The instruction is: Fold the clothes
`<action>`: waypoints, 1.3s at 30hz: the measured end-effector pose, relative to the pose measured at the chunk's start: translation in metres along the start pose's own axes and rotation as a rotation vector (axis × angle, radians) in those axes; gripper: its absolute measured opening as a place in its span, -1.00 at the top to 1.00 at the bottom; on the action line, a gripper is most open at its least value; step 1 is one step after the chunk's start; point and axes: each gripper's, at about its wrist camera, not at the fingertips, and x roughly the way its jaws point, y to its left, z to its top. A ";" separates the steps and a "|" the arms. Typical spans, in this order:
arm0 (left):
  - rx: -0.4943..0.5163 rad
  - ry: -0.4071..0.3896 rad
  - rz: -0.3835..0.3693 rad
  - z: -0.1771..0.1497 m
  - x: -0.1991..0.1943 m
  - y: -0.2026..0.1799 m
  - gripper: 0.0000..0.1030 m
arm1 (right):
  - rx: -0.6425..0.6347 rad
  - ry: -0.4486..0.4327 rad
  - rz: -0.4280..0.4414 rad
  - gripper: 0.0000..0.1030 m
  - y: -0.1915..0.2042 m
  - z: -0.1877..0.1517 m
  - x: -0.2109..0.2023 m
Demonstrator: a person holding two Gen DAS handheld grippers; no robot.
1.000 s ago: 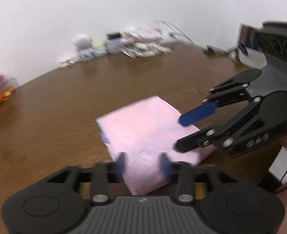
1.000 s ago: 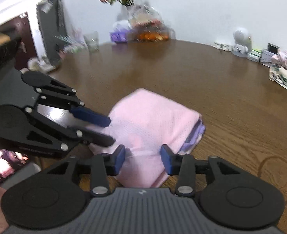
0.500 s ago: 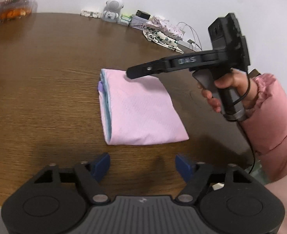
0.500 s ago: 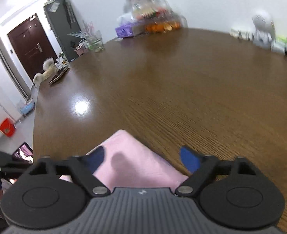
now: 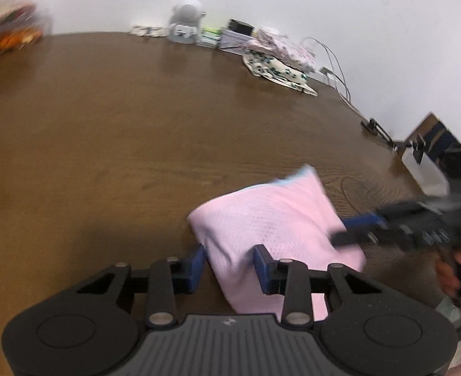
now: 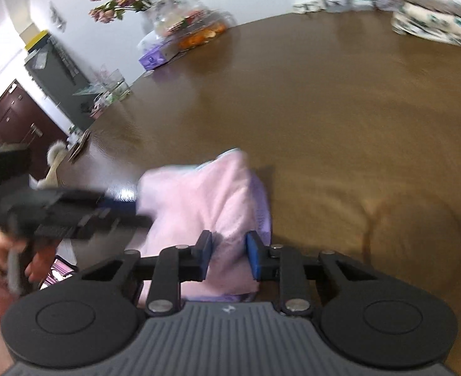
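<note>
While both tongs (image 5: 230,261) (image 6: 229,255) are closing on the pink garment's (image 5: 271,222) near edges, bare table (image 5: 105,144) lies beyond.

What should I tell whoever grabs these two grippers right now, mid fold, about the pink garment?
Left gripper: jaws closing around the near corner of the pink garment; whether the pads press yet is unclear.
Right gripper: jaws closing, with a raised bunch of the garment between them.
Garment: folded into a compact rectangle on the table, near its front edge, each gripper at one side.
Done: the garment already looks folded, a purple and blue layer showing at its edges.
Left: probably finish both grips, then lift or make one last fold. The printed clothes at the far edge may be where folded items go.
</note>
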 end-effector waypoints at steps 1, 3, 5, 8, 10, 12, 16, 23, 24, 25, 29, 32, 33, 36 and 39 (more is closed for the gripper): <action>0.020 0.005 0.001 0.003 0.003 -0.004 0.36 | 0.007 -0.003 -0.003 0.53 0.002 -0.007 -0.004; 0.043 0.008 0.001 0.006 0.005 -0.009 0.25 | 0.011 -0.017 -0.010 0.45 0.007 -0.018 -0.012; 0.039 -0.006 0.001 0.006 0.000 -0.009 0.02 | 0.028 -0.063 -0.004 0.14 0.007 -0.023 -0.021; 0.008 -0.030 0.007 0.002 -0.010 -0.005 -0.27 | 0.053 -0.113 -0.018 -0.27 0.002 -0.024 -0.032; -0.011 -0.035 0.010 -0.002 -0.016 -0.002 -0.37 | 0.074 -0.118 -0.030 -0.29 -0.004 -0.023 -0.033; -0.020 -0.027 0.012 -0.006 -0.018 0.001 -0.38 | 0.107 -0.105 -0.020 -0.30 -0.010 -0.021 -0.029; -0.024 -0.002 0.015 -0.006 -0.012 0.002 -0.37 | 0.114 -0.083 -0.024 -0.29 -0.008 -0.019 -0.020; 0.035 0.011 0.034 0.001 0.001 -0.006 -0.19 | 0.110 -0.046 -0.066 0.48 -0.002 -0.014 -0.009; 0.046 0.013 0.038 0.002 0.003 -0.008 -0.19 | 0.116 -0.044 -0.064 0.52 -0.002 -0.014 -0.008; 0.057 0.015 0.042 0.002 0.004 -0.010 -0.18 | 0.120 -0.044 -0.064 0.53 -0.002 -0.014 -0.007; 0.078 0.020 0.046 0.003 0.006 -0.014 0.24 | 0.143 -0.062 -0.057 0.59 -0.005 -0.017 -0.006; 0.055 0.035 -0.005 0.002 0.009 -0.013 0.67 | 0.176 -0.077 -0.032 0.67 -0.009 -0.020 -0.005; 0.048 0.033 -0.007 0.002 0.009 -0.014 0.67 | 0.187 -0.082 -0.023 0.69 -0.011 -0.021 -0.005; 0.018 0.021 -0.016 0.000 0.010 -0.011 0.71 | 0.222 -0.096 0.002 0.71 -0.015 -0.025 -0.005; -0.025 0.005 -0.030 -0.002 0.009 -0.009 0.79 | 0.267 -0.119 0.023 0.74 -0.020 -0.029 -0.004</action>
